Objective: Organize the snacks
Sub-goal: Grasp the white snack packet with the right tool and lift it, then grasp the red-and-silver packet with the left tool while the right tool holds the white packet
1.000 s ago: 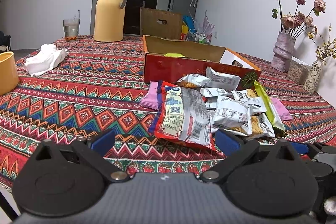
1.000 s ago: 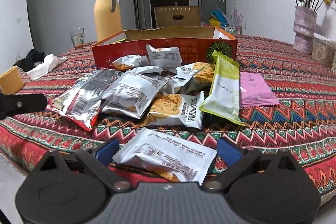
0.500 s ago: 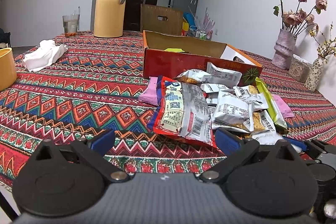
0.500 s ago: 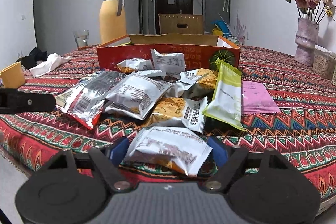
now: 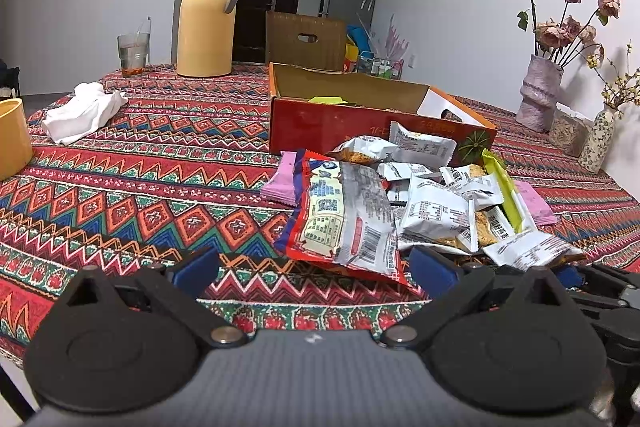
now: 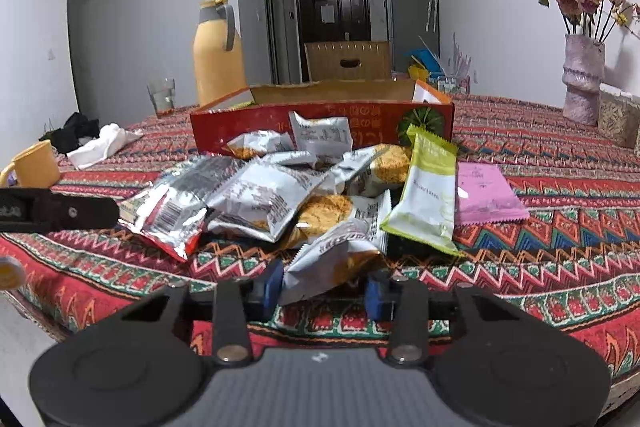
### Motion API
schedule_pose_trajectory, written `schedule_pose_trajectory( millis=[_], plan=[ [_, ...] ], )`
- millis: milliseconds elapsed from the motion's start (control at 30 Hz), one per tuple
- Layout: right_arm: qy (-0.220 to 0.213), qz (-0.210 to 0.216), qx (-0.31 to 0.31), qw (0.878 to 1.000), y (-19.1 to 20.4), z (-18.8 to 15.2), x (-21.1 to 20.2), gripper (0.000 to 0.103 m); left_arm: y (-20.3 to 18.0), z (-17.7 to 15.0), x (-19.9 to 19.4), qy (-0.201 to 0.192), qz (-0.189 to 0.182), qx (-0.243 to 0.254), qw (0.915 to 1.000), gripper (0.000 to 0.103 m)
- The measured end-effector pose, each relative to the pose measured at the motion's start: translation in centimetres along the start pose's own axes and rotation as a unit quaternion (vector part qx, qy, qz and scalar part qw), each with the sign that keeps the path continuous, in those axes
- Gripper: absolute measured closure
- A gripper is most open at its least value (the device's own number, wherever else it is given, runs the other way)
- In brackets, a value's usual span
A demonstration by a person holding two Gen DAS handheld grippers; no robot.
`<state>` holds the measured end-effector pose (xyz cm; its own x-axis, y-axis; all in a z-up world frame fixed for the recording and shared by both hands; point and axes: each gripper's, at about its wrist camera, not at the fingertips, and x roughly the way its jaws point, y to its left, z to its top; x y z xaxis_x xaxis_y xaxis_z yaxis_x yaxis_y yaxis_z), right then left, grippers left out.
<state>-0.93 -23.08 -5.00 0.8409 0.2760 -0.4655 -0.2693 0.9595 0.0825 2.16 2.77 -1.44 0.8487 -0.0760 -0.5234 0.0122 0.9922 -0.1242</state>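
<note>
Right hand-held gripper just closed onto white snack packet at table edge, left hand-held gripper open

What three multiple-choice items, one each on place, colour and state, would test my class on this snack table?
1. Where is the red box?
A. behind the snack pile
B. on the floor
C. under the cloth

2. What colour is the tall jug?
A. blue
B. yellow
C. black

3. What is the right gripper doing?
A. hanging above the box
B. closing on a white packet
C. holding a cup

Answers: 1 A, the box stands beyond the packets; 2 B, its body is yellow; 3 B, the jaws have just been closing and the packet sits between them.
</note>
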Motion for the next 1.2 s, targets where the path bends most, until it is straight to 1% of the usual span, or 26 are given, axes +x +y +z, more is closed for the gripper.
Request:
schedule_pose_trajectory(
  millis=[233,500,700,833,1033,1133,1200],
  plan=[
    [-0.031,0.004,-0.001,1.0,-0.4,0.6,-1.4,0.063,-0.8,0.8,0.4,-0.003,0.005,0.013,0.9999,0.0],
    [-0.06,-0.008,0.005,0.998,-2.1,1.8,-1.8,0.063,-2.5,2.6,2.4,-0.003,0.023,0.042,0.9989,0.0],
    [-0.074,-0.022,0.017,0.997,-3.9,2.6,-1.1,0.063,-3.3,3.8,5.4,0.017,0.046,0.052,0.9974,0.0],
    [-0.079,-0.031,0.028,0.996,-5.2,2.8,-0.6,0.063,-3.4,4.5,7.4,0.038,0.063,0.048,0.9961,0.0],
    [-0.07,-0.034,0.044,0.996,-6.7,2.7,0.6,0.063,-3.8,4.8,9.4,0.058,0.068,0.049,0.9948,0.001],
    [-0.067,-0.031,0.05,0.996,-7.2,2.7,1.2,0.063,-4.0,4.8,10.0,0.067,0.065,0.049,0.9944,0.009],
    [-0.064,-0.029,0.054,0.996,-7.5,2.6,1.4,0.063,-4.1,4.7,10.4,0.074,0.063,0.048,0.9941,0.02]
  ],
)
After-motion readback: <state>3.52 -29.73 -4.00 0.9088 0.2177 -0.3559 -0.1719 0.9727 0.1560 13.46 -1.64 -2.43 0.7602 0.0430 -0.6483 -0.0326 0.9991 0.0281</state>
